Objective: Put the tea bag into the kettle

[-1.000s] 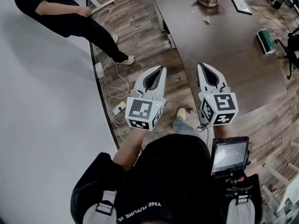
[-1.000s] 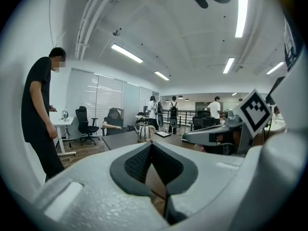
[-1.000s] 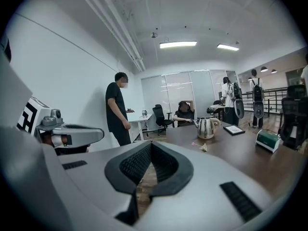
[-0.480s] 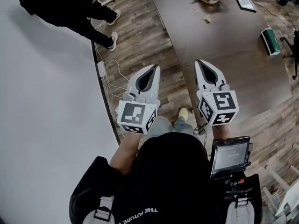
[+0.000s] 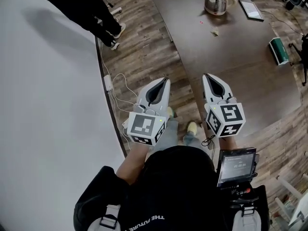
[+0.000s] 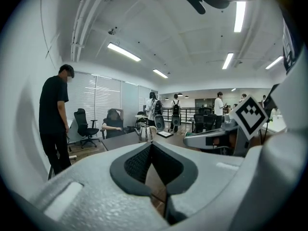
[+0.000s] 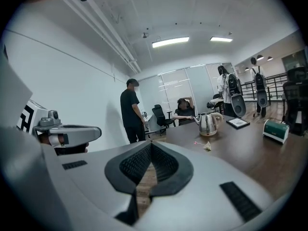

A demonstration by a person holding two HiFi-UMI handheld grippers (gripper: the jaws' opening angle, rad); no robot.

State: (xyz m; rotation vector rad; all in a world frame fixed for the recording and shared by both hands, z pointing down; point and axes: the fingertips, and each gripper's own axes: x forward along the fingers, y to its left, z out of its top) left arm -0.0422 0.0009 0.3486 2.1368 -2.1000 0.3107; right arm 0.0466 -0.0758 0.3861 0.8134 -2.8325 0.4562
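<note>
A steel kettle (image 5: 215, 0) stands at the far end of the dark table (image 5: 240, 76). A small tea bag (image 5: 214, 32) lies on the table a little nearer than it, with a pink tag (image 5: 201, 22) beside it. My left gripper (image 5: 166, 80) is held over the wooden floor, left of the table edge, shut and empty. Over the table's near corner my right gripper (image 5: 206, 75) is shut and empty too. The right gripper view shows the kettle (image 7: 208, 124) and tea bag (image 7: 207, 146) far ahead of the gripper (image 7: 150, 143). In the left gripper view the kettle (image 6: 146, 133) lies beyond the gripper (image 6: 151, 144).
A green box (image 5: 279, 50) lies at the table's right side and a flat tablet (image 5: 251, 9) sits near the kettle. A person in black (image 5: 82, 4) stands on the floor at upper left. Cables and a power strip (image 5: 108, 82) run along the white wall.
The head view has risen, so the kettle and tea bag sit lower in the picture. The standing person has moved further off. Both grippers stay shut, hardly moved.
</note>
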